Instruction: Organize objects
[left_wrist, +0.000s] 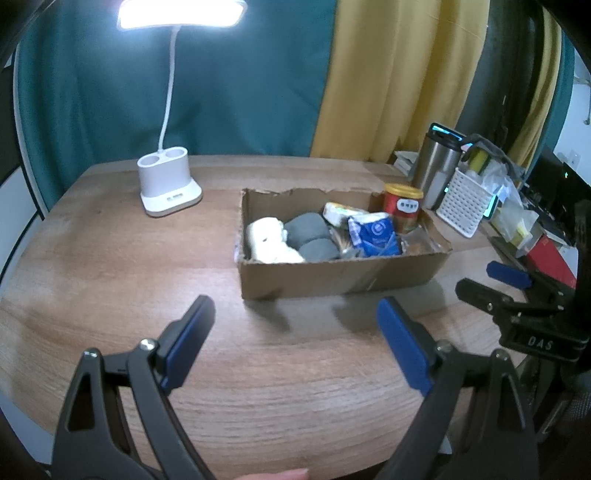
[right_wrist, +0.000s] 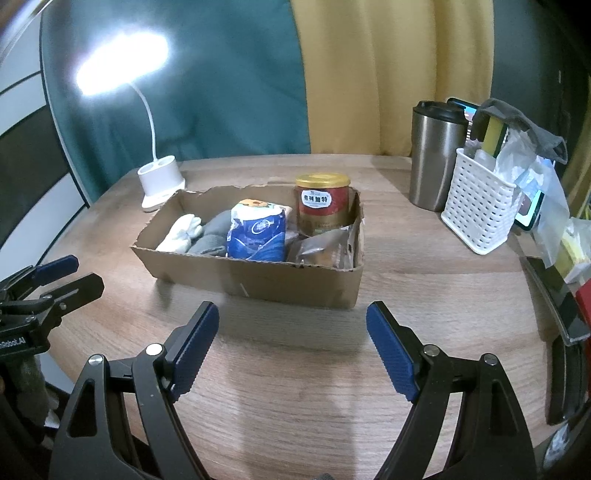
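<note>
Cardboard box (right_wrist: 258, 277) sits at twelve o'clock on the bench (right_wrist: 295, 369), already packed; its torn walls look flimsy, so I'd grip low. Left tool (left_wrist: 295, 339) and right tool (right_wrist: 291, 343) gape wide, empty.

A torn cardboard box (right_wrist: 258, 280) holds socks (right_wrist: 214, 232), a blue packet (right_wrist: 256, 236) and an upright red can (right_wrist: 322, 208).
</note>
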